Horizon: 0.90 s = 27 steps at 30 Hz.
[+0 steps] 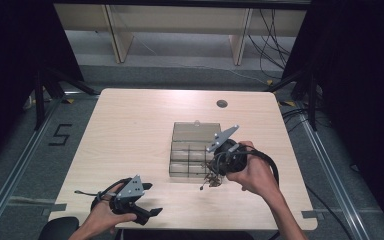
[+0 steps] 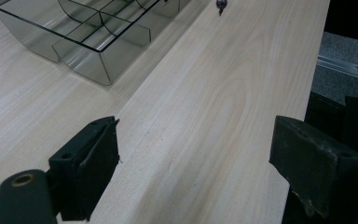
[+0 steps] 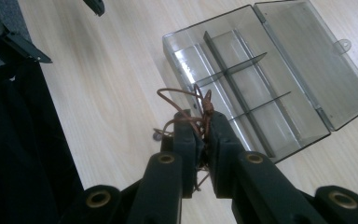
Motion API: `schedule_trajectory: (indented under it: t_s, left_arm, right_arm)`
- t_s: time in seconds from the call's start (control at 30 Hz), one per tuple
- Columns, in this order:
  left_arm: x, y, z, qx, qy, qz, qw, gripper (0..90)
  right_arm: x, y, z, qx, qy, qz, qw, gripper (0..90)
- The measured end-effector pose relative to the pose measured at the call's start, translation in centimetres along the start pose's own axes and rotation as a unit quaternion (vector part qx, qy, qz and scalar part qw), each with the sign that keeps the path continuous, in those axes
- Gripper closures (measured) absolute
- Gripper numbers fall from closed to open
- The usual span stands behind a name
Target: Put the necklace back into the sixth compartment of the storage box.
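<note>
**Cord to the box**

Right gripper view shows my right gripper (image 3: pixel 201 135) clamped on a tangle of brown cord (image 3: pixel 200 109), jaws nearly together with the cord pinched between them and loops sticking out past the tips. The cord hangs just at the near edge of the clear box (image 3: pixel 256 88), whose lid lies folded flat on the far side.

As I judge it, the step is to carry the bundle over a compartment and let it fall in. To do that well I keep the grip firm until the whole tangle is above one cell, well inside the dividers, then lower before I release, so no loop drapes over a wall or drags the light box along. A small dark bit dangles below the cord on the side away from the box; I would watch that it clears the rim too.

In the high view the right gripper (image 1: pixel 215 172) sits at the box's (image 1: pixel 192 150) near right corner. My left gripper (image 1: pixel 147 200) rests well short of the box, toward the table (image 1: pixel 130 130) edge, jaws spread wide with nothing between them and touching nothing I can see.
</note>
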<state>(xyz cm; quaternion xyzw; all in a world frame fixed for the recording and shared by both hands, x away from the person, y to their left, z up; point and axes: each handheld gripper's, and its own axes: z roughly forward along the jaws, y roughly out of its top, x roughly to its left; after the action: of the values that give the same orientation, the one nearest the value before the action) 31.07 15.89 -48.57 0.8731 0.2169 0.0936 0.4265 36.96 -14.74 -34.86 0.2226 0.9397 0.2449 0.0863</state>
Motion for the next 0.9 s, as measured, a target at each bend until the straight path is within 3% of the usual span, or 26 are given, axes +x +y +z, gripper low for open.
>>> schedule_trajectory:
  t_s: [0.07, 0.23, 0.27, 0.33, 0.5, 0.53, 0.8, 0.9]
  left_arm:
    - [-0.1, 0.0, 0.1, -0.011, -0.005, -0.015, 0.9998, 15.1]
    - [-0.1, 0.0, 0.1, -0.009, -0.005, -0.016, 0.9998, 15.0]
    - [-0.1, 0.0, 0.1, -0.009, -0.004, -0.013, 0.9999, 15.1]
    - [0.0, 0.0, 0.0, -0.001, -0.001, 0.000, 1.0000, 15.1]
    - [-0.1, 0.0, 0.1, -0.008, -0.002, -0.016, 0.9998, 15.0]
    - [-0.1, 0.0, 0.1, -0.008, -0.002, -0.011, 0.9999, 15.0]
    - [-0.1, 0.0, 0.1, -0.010, -0.006, -0.009, 0.9999, 15.1]
    - [-0.2, 0.0, 0.1, -0.008, -0.005, -0.013, 0.9999, 15.0]
  right_arm:
    - [-0.4, 0.3, -0.3, 0.001, 0.000, 0.002, 1.0000, 83.8]
    - [-1.4, 1.2, -1.2, 0.002, 0.000, 0.001, 1.0000, 83.8]
    - [-1.4, 1.3, -1.4, 0.005, -0.001, 0.010, 0.9999, 83.9]
    - [-1.9, 1.7, -1.7, 0.000, -0.006, 0.003, 1.0000, 83.8]
    - [-2.8, 2.4, -2.2, 0.000, -0.010, 0.013, 0.9999, 83.9]
    - [-2.9, 2.5, -2.3, 0.001, -0.013, 0.017, 0.9998, 83.8]
    - [-4.4, 3.2, -1.7, 0.011, -0.017, 0.031, 0.9993, 83.8]
    - [-5.0, 3.4, -1.1, 0.015, -0.017, 0.023, 0.9995, 83.8]
